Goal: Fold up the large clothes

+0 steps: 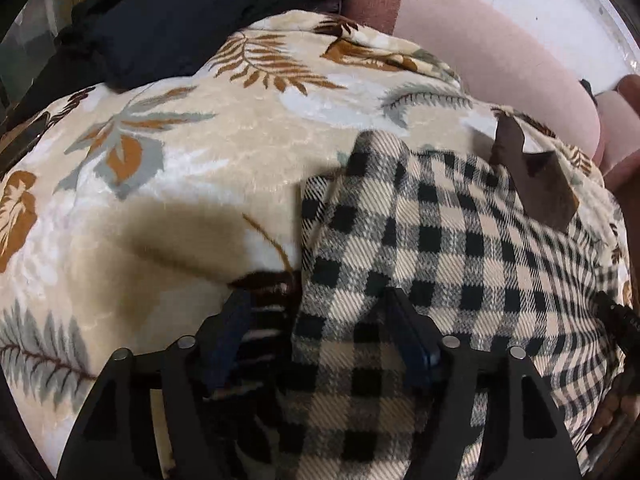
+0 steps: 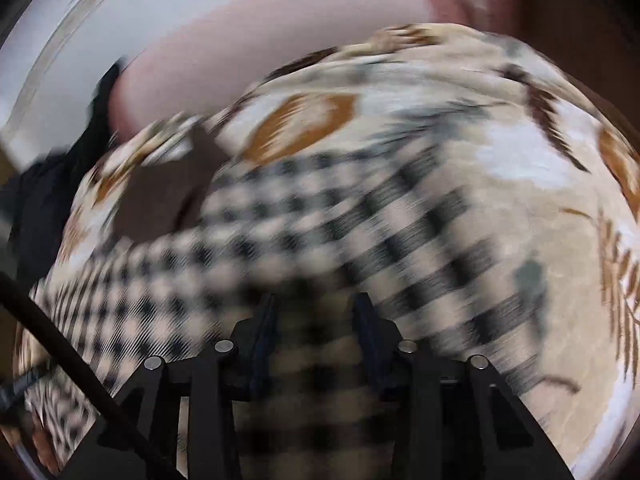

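Observation:
A beige, black and white plaid garment [image 1: 440,240] with a brown collar lining [image 1: 536,184] lies on a leaf-print blanket [image 1: 180,152]. My left gripper [image 1: 318,312] hovers over the garment's near left edge. Its jaws stand wide apart, the plaid cloth lies loose under and between them, and neither pad presses on it. The right wrist view is smeared by motion. There the same plaid garment [image 2: 280,216] stretches away to the left. My right gripper [image 2: 316,312] has its jaws partly closed, and a bunch of plaid cloth fills the gap between them.
The leaf-print blanket [image 2: 500,160] covers a soft surface. A pink cushion [image 1: 500,52] runs along the back. A dark navy garment [image 1: 168,12] lies heaped at the far left. A person's fingers [image 1: 612,412] show at the lower right edge. A dark strap [image 2: 80,360] crosses the lower left.

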Demonstrator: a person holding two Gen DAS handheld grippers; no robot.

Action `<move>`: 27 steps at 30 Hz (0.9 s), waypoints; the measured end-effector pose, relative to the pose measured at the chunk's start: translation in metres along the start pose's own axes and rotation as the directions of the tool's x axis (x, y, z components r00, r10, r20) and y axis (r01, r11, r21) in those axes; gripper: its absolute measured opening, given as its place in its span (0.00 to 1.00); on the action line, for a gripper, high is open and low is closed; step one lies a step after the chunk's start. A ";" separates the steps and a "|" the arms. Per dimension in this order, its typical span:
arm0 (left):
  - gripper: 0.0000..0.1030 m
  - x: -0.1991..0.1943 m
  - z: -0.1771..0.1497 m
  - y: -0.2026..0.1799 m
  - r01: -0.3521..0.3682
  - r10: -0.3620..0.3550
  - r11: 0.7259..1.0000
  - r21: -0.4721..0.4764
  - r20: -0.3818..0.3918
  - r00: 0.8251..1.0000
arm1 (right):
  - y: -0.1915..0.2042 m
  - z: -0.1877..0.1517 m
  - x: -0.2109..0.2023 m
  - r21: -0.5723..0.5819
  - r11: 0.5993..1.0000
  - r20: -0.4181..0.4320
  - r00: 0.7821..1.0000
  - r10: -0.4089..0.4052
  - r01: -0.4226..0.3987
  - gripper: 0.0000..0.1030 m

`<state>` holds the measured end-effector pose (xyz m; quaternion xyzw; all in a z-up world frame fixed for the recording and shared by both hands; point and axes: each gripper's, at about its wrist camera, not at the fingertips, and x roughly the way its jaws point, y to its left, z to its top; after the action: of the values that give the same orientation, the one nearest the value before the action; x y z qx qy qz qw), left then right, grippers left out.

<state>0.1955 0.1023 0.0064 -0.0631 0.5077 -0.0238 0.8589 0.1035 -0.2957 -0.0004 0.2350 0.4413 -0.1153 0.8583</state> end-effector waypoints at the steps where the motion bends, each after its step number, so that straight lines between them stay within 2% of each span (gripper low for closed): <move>1: 0.68 0.000 0.001 0.000 0.003 -0.003 1.000 0.001 0.005 1.000 | -0.009 0.004 -0.003 0.027 0.999 0.024 0.999 -0.038 0.038 0.39; 3: 0.68 -0.004 0.002 0.003 0.020 -0.020 1.000 -0.016 0.010 1.000 | -0.023 0.008 -0.009 0.062 0.988 0.066 0.988 -0.142 0.139 0.41; 4: 0.68 -0.009 0.002 0.006 0.025 -0.024 0.999 -0.033 0.021 0.999 | -0.027 0.009 -0.013 0.079 0.987 0.076 0.987 -0.145 0.139 0.41; 7: 0.68 -0.028 0.000 0.014 -0.002 0.006 0.998 -0.063 0.073 0.997 | -0.027 0.010 -0.033 0.094 0.988 0.126 0.983 -0.132 0.121 0.44; 9: 0.68 -0.047 -0.008 0.019 0.024 -0.016 0.997 -0.069 0.115 0.993 | -0.014 0.007 -0.056 0.048 0.992 0.195 0.972 -0.128 0.121 0.45; 12: 0.68 -0.066 -0.028 0.020 0.054 -0.051 0.998 -0.018 0.137 0.989 | 0.018 -0.013 -0.086 -0.081 0.995 0.239 0.970 -0.041 0.062 0.46; 14: 0.68 -0.072 -0.046 0.013 0.058 -0.064 0.997 0.049 0.119 0.991 | 0.039 -0.029 -0.092 -0.159 0.987 0.206 0.978 0.035 -0.002 0.46; 16: 0.68 -0.071 -0.063 0.008 0.039 -0.049 0.993 0.109 0.092 0.995 | 0.063 -0.051 -0.092 -0.255 0.963 0.130 0.983 0.128 -0.091 0.46; 19: 0.68 -0.058 -0.082 0.012 -0.100 0.098 0.984 0.150 0.023 0.995 | 0.088 -0.085 -0.082 -0.364 0.919 0.032 0.983 0.179 -0.155 0.46; 20: 0.68 -0.053 -0.088 0.019 -0.118 0.121 0.983 0.140 -0.013 0.993 | 0.093 -0.095 -0.077 -0.384 0.911 0.005 0.987 0.163 -0.149 0.48; 22: 0.68 -0.059 -0.093 0.029 -0.092 0.093 0.988 0.124 0.000 0.996 | 0.095 -0.111 -0.066 -0.415 0.904 -0.024 0.995 0.098 -0.099 0.50; 23: 0.67 -0.063 -0.093 0.032 -0.108 0.110 0.987 0.121 -0.009 0.994 | 0.091 -0.116 -0.061 -0.419 0.906 -0.026 0.998 0.057 -0.063 0.50; 24: 0.60 -0.067 -0.094 0.036 -0.137 0.139 0.985 0.108 -0.011 0.990 | 0.087 -0.118 -0.061 -0.410 0.911 -0.017 0.999 0.039 -0.043 0.50; 25: 0.60 -0.070 -0.096 0.042 -0.164 0.166 0.982 0.095 -0.016 0.986 | 0.083 -0.117 -0.063 -0.399 0.916 -0.013 0.999 0.041 -0.043 0.50; 27: 0.60 -0.075 -0.097 0.055 -0.122 0.123 0.991 0.052 -0.025 0.992 | 0.076 -0.115 -0.075 -0.371 0.929 0.024 1.000 0.015 -0.005 0.50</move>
<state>0.0728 0.1569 0.0180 -0.0100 0.5219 0.0153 0.8528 0.0095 -0.1728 0.0261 0.0692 0.4426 -0.0288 0.8936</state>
